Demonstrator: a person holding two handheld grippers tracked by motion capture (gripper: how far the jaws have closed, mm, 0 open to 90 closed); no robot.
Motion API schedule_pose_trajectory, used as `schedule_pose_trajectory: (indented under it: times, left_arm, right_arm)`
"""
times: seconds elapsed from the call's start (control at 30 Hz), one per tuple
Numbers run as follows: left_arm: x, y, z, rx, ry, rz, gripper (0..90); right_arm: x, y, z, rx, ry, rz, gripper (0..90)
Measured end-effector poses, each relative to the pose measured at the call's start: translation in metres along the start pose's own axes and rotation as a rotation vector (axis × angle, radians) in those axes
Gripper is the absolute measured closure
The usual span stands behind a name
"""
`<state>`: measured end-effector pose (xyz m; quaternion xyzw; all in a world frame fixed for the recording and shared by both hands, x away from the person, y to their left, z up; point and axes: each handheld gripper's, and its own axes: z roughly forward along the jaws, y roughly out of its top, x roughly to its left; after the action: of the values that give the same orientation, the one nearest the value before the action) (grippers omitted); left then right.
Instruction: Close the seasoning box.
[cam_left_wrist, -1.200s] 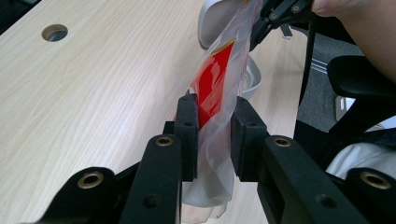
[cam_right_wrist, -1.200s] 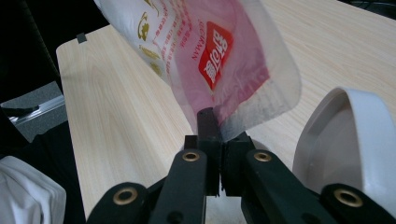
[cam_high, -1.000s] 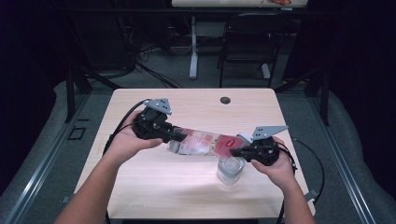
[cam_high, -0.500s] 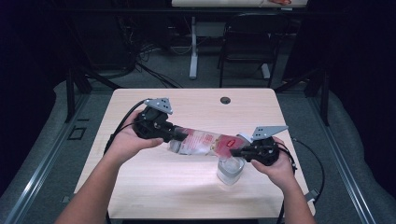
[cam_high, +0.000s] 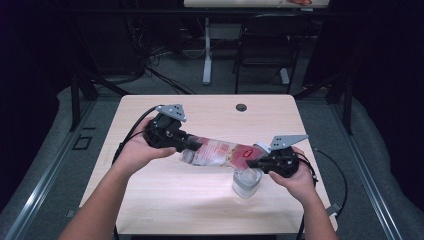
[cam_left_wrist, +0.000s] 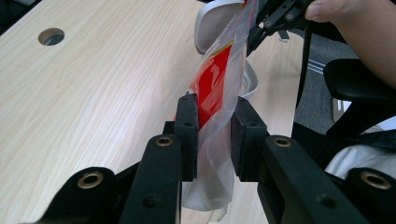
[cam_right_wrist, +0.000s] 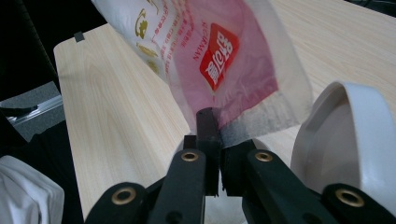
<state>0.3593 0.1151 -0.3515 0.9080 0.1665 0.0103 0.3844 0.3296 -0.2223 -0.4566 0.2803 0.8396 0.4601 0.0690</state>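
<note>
Where the pale wood-grain table (cam_high: 165, 200) carries the work, the items stand as follows.

Bag (cam_high: 220, 152): thin clear plastic film, crinkled, printed with a red panel and red lettering; long and flat, stretched above the tabletop between the two grippers, roughly level and sagging slightly. In the left gripper view the film (cam_left_wrist: 219, 84) shows as glossy and part see-through, with whitish matter gathered at its near end. In the right gripper view the bag (cam_right_wrist: 219, 60) has a frosted, sealed-looking strip along the edge nearest the jaws.

Left gripper (cam_high: 187, 146): black, hard-edged jaws, part closed, with one end of the bag between them; a gap remains on one side of the film.

Right gripper (cam_high: 252, 163): black jaws pressed nearly together on the bag's frosted edge.

Container (cam_high: 246, 182): translucent plastic cup, round, standing on the table just under the right-hand end of the bag, beside the right gripper. Contents cannot be told. In the right gripper view its smooth white hinged lid (cam_right_wrist: 350, 135) stands open.

Table fitting: round cable hole (cam_high: 241, 107), dark, near the far edge.
</note>
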Motion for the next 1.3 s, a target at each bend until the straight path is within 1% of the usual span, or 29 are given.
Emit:
schedule_pose_trajectory:
  times: [0.1, 0.13, 0.23, 0.47, 1.3]
  left_arm:
    - [-0.0005, 0.0, -0.0001, 0.0, 0.0, 0.001, 75.2]
    - [-0.001, 0.0002, -0.0004, 0.006, 0.006, 0.001, 75.2]
    - [-0.001, 0.0004, -0.0002, 0.003, -0.001, 0.002, 75.2]
    - [-0.0013, 0.0018, 0.0003, -0.003, -0.002, 0.005, 75.2]
    - [-0.0029, 0.0044, 0.0002, -0.001, -0.001, 0.01, 75.4]
  right_arm:
    - [0.0001, 0.0, 0.0003, -0.001, 0.0, 0.0, 88.2]
    - [0.0001, 0.0, 0.0004, -0.001, 0.0, 0.0, 88.2]
    - [0.0002, 0.0001, 0.0004, 0.0, 0.0, -0.001, 88.1]
    - [0.0, 0.0, 0.0006, 0.001, -0.002, -0.001, 87.9]
    - [0.0003, 0.0, 0.0012, 0.005, -0.002, -0.002, 87.6]
